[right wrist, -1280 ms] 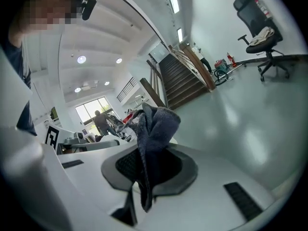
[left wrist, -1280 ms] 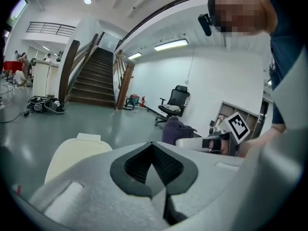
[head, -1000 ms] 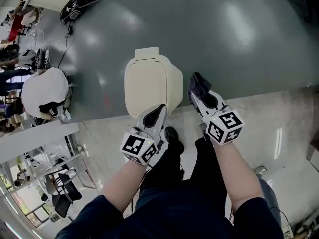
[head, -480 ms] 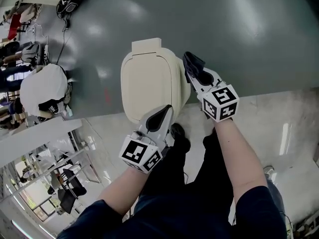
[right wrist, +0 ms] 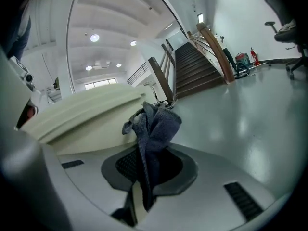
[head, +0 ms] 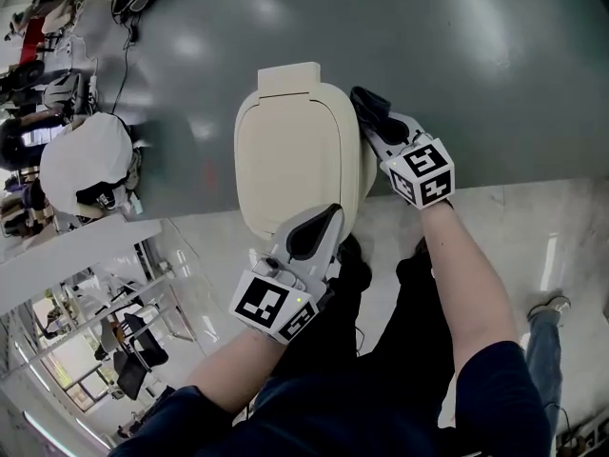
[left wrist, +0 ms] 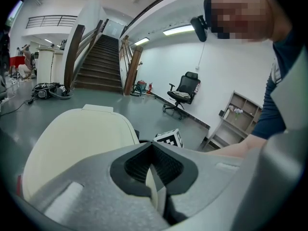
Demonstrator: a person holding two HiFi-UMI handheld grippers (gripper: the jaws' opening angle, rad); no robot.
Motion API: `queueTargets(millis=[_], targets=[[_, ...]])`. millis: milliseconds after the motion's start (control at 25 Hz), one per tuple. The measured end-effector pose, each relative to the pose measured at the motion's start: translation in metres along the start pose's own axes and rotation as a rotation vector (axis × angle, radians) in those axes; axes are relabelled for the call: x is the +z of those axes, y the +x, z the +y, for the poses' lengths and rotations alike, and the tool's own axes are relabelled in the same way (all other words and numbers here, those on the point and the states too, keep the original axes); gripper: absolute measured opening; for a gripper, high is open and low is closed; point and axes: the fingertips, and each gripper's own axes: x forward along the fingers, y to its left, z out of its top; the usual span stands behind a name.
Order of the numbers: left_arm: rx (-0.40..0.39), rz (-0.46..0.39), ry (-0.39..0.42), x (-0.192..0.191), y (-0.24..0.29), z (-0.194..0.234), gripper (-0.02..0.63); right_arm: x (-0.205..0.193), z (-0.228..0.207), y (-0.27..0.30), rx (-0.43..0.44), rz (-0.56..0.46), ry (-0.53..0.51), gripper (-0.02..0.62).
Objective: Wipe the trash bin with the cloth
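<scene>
Jaws of your left gripper [head: 309,228] are closed and empty over the near edge of the bin [head: 290,150]; rest them there to steady it. Your right gripper [head: 377,127] pinches the bunched cloth [right wrist: 155,124] just beside the bin's right side. Press the cloth flat on that wall, then stroke toward the far end.

Cream trash bin [head: 290,155] upright, lid shut; crumpled grey-blue cloth [right wrist: 155,123] just beside its right flank.
</scene>
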Motion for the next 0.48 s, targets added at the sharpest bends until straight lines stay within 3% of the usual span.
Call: queueTargets(millis=[480], targets=[[-0.029,-0.011,0.070,-0.001,-0.002,-0.007,0.003,-0.153,-0.065,0.055,-0.070,0.193,0.166,0.061]])
